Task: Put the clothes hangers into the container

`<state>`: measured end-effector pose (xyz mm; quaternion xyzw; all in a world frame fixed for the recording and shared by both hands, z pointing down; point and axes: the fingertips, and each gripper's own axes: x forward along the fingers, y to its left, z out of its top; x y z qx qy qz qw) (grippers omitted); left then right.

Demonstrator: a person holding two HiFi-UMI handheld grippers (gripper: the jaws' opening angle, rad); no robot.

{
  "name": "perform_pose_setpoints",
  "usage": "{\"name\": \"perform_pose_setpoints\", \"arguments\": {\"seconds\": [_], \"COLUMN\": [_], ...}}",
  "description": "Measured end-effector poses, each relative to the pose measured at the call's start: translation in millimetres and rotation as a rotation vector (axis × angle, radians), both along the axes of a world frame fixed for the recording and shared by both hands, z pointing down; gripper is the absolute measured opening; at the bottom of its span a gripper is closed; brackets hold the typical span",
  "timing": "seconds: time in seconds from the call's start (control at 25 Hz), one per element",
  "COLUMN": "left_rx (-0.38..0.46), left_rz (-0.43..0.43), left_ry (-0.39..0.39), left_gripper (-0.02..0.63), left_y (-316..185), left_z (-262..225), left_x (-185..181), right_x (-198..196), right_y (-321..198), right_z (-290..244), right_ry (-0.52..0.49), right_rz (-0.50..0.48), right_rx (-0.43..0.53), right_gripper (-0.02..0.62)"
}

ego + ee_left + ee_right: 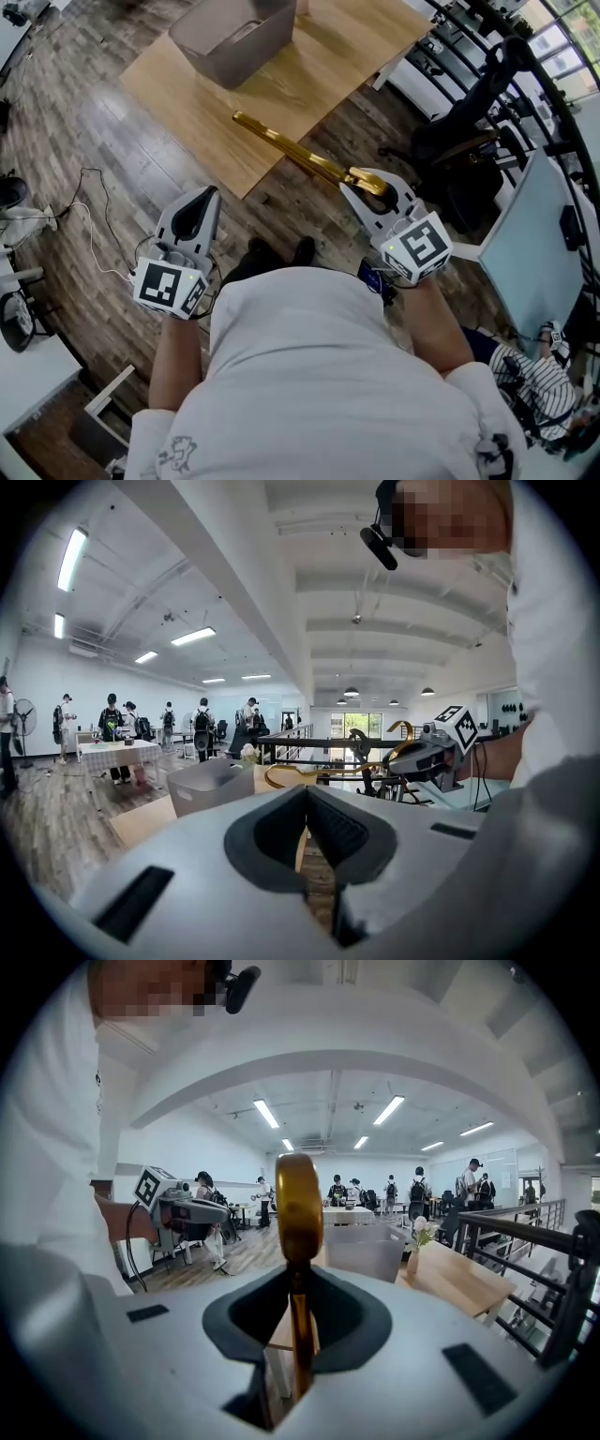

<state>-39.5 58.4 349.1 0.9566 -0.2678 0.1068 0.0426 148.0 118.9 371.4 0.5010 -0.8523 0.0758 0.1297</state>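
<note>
Right gripper: your jaws are pinching the gold clothes hanger close to its hooked end. Only a thin edge of it sits between the pads. The rest of its length runs out ahead of the jaws, unsupported, toward the surface.

Left gripper: your jaws are pressed together with nothing between them. It is level with the right gripper and well apart from the hanger.

The grey container stands on the surface ahead of both sets of jaws, beyond the hanger's far tip and not touching it. What is inside it cannot be seen from here.

Handling assessment:
- The hanger looks glossy and metallic, so I judge it stiff and fairly light, but slick against the pads.
- You hold one end with a long arm projecting, so expect it to pivot or droop in the grip if you swing quickly.
- The present hold beside the hook seems adequate for carrying.
- A hold nearer the middle would balance better, and your left jaws are free to steady the far end.
- It does not look fragile, so you can release it low over the container's rim.
</note>
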Motion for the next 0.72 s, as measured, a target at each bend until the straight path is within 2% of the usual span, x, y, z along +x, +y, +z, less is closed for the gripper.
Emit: {"name": "perform_pose_setpoints", "arguments": {"seconds": [0.32,0.72], "left_rx": [-0.007,0.023], "left_rz": [0.005,0.033], "left_ry": [-0.006,0.022], "left_gripper": [0.008,0.008], "left_y": [-32.7,-98.8], "left_z": [5.0,-6.2], "left_x": [0.3,-34.0], "right_x": [-4.3,-41.8], "right_y": [-41.5,-113.7], "right_z": [2.7,-18.3], "right_ry": [0.025,0.089], "right_rz": [-0.021,-0.017], "right_rx": [-0.012,0.014], "right_gripper": [0.075,0.074]}}
